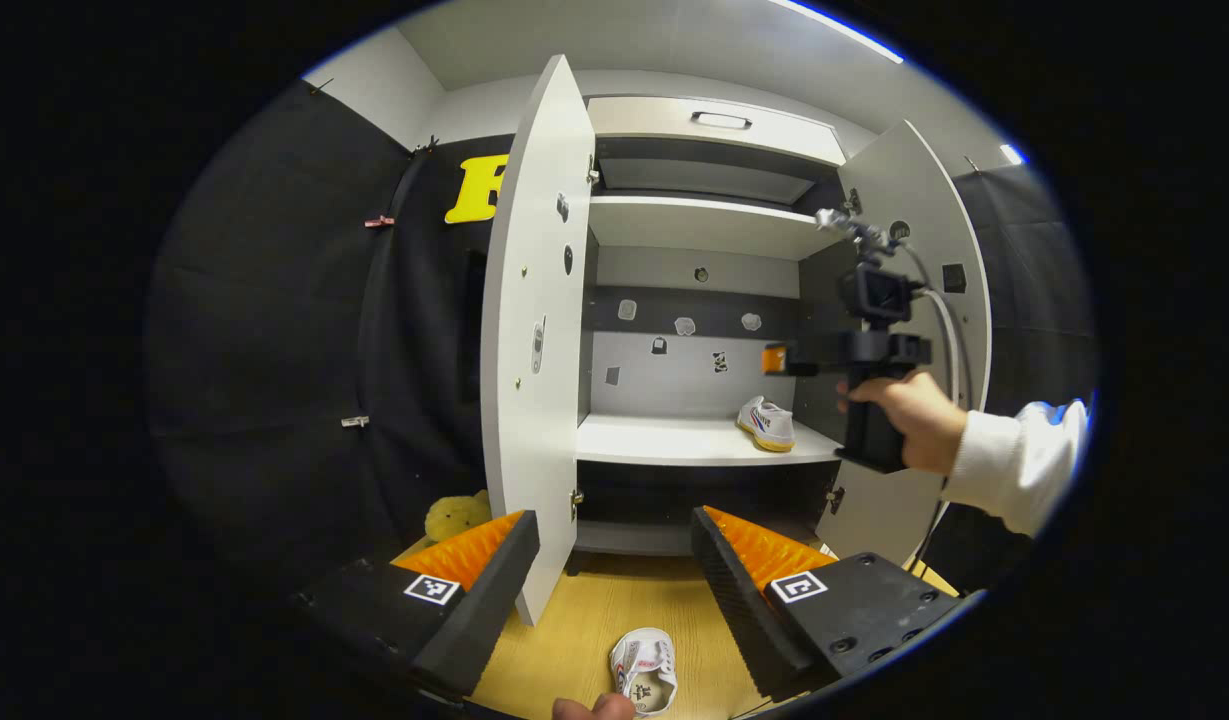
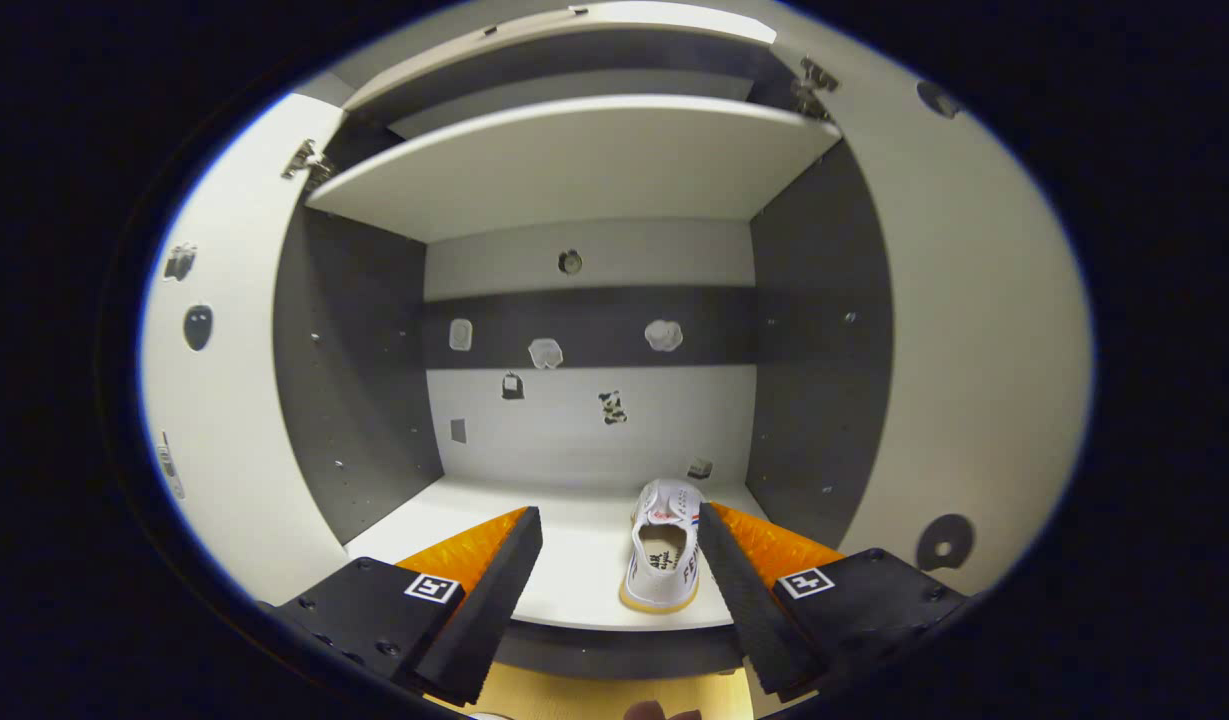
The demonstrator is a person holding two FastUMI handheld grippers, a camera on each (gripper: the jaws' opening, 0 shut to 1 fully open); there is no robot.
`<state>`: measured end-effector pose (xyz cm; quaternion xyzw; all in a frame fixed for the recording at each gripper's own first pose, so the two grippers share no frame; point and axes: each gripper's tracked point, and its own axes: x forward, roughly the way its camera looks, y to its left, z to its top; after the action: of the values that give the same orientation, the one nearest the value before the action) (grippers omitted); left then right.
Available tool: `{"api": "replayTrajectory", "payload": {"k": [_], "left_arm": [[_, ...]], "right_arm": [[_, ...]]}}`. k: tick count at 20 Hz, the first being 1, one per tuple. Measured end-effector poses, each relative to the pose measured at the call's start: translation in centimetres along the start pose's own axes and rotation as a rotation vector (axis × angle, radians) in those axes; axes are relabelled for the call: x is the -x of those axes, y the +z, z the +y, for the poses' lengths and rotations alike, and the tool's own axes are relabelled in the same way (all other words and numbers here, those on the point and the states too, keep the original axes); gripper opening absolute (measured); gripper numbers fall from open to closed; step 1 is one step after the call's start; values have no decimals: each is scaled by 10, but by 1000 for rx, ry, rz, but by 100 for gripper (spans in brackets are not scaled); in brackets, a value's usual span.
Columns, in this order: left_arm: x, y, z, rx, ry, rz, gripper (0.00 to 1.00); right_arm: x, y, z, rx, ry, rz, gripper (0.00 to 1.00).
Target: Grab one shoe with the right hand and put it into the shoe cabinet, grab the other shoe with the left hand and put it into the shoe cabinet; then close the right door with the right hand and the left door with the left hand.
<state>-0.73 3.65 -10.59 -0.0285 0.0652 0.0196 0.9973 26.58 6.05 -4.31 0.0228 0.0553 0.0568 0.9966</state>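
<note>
The shoe cabinet (image 1: 709,440) stands with both doors swung wide, the left door (image 1: 536,330) and the right door (image 1: 914,250) at either side of it. One white sneaker (image 1: 768,423) sits on the cabinet's middle shelf (image 1: 664,440), toward the shelf's right end; in the right gripper view it lies near the shelf's front edge, heel toward the camera. The right gripper (image 2: 619,570) hangs before that shelf with its fingers released and spread, gripping nothing. The left gripper (image 1: 614,570) is in front of the cabinet, fingers likewise apart and empty, above the second sneaker (image 1: 644,670) lying on the wooden floor (image 1: 584,620) below the cabinet
</note>
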Motion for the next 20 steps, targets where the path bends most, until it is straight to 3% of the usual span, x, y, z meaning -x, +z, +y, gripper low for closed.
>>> {"api": "replayTrajectory", "payload": {"k": [4, 9, 14, 20], "left_arm": [[7, -41, 0, -16, -55, 16, 96], [8, -156, -4, -107, -137, 147, 96], [6, -262, -1, -110, -171, 336, 94], [-19, -323, -8, -86, -191, 433, 81]], "right_arm": [[86, 25, 2, -18, 15, -52, 99], [169, 29, -7, -54, 16, -57, 99], [212, 37, -27, -41, -34, -100, 99], [239, 42, -50, 8, -89, -103, 99]]}}
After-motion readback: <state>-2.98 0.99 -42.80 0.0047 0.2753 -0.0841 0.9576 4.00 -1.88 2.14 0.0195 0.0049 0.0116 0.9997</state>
